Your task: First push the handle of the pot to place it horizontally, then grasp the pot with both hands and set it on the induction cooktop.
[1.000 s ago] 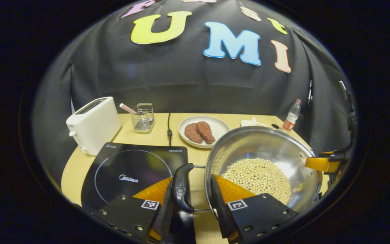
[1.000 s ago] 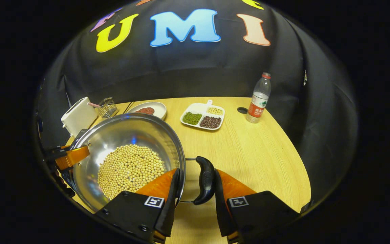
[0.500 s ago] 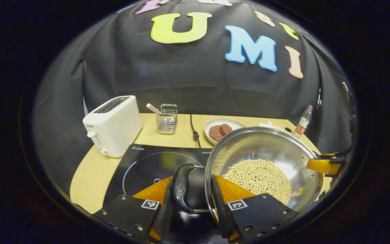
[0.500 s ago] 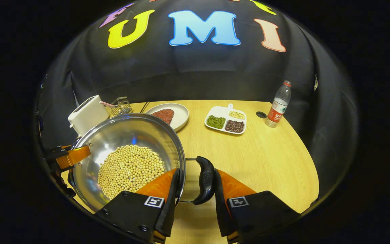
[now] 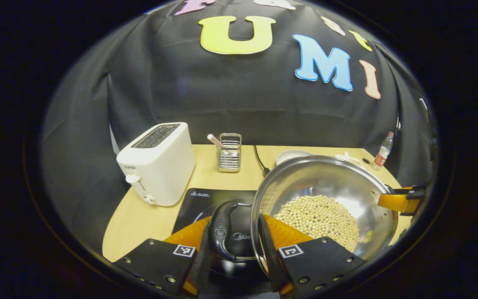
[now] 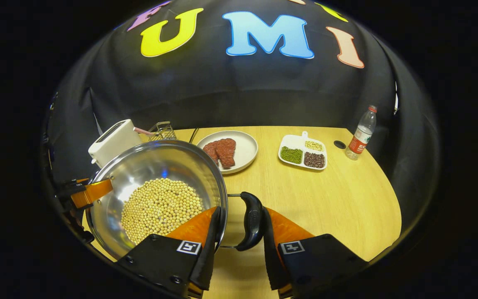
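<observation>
The pot (image 5: 326, 195), a shiny steel pan with a layer of pale beans (image 5: 320, 216) in it, is being held up between the two tongs, its near side hanging over the black induction cooktop (image 5: 206, 199), which is lying on the tabletop (image 5: 143, 216) below it. The left tongs (image 5: 235, 249) are standing narrowed around the pot's left side: one finger is sitting outside the black handle (image 5: 222, 232), the other inside the rim over the beans, so handle and pot wall are both clamped between them. In the right gripper view the right tongs (image 6: 235, 245) are gripping the same way on the opposite side, one finger inside the rim, the other against the outer face of the second black handle (image 6: 251, 220); the left tongs are showing at the pot's far edge there.

A white toaster (image 5: 158, 164) is standing just beyond the cooktop, with a wire holder (image 5: 229, 152) beside it. To the pot's right, a plate of meat (image 6: 232, 150), a divided dish of beans (image 6: 303, 151) and a water bottle (image 6: 361, 133) are sitting well apart on the tabletop.
</observation>
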Motion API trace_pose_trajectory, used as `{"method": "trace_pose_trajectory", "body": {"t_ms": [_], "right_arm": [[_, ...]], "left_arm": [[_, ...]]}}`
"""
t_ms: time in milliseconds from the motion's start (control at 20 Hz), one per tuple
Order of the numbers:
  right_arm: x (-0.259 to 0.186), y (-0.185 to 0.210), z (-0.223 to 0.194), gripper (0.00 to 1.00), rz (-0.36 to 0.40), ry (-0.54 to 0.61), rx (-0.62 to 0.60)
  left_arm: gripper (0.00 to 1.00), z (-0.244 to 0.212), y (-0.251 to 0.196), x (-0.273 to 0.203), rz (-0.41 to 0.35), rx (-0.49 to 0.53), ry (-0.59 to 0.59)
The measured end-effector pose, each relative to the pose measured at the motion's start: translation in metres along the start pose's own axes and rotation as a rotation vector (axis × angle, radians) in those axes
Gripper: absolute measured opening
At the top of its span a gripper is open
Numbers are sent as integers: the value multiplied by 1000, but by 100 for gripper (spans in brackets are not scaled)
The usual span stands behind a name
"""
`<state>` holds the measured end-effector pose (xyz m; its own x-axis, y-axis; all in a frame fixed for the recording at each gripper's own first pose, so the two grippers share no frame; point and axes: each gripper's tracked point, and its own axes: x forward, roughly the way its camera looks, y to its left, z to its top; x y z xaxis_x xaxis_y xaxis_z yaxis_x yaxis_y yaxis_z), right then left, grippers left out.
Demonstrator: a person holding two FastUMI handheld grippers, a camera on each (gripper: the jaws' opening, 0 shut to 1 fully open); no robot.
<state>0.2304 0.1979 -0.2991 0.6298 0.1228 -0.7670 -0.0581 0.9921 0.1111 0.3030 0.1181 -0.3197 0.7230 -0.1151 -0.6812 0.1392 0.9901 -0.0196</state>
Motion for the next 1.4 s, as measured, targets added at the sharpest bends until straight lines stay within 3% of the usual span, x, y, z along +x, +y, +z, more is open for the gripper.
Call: {"method": "trace_pose_trajectory", "body": {"t_ms": [700,750,800,1200,1400], "right_arm": [[27,81,8,55,42,12,-5],[30,85,7,51,45,15,-4],[33,88,6,55,48,18,-2],[41,101,-2,55,47,27,-21],[43,103,-2,53,56,13,-26]], "left_arm": [[60,1,87,22,35,-3,22],[60,-1,92,23,36,-4,23],[60,-3,95,26,37,-5,28],[58,-27,111,43,51,-62,65],[61,-30,113,40,63,-79,47]]}}
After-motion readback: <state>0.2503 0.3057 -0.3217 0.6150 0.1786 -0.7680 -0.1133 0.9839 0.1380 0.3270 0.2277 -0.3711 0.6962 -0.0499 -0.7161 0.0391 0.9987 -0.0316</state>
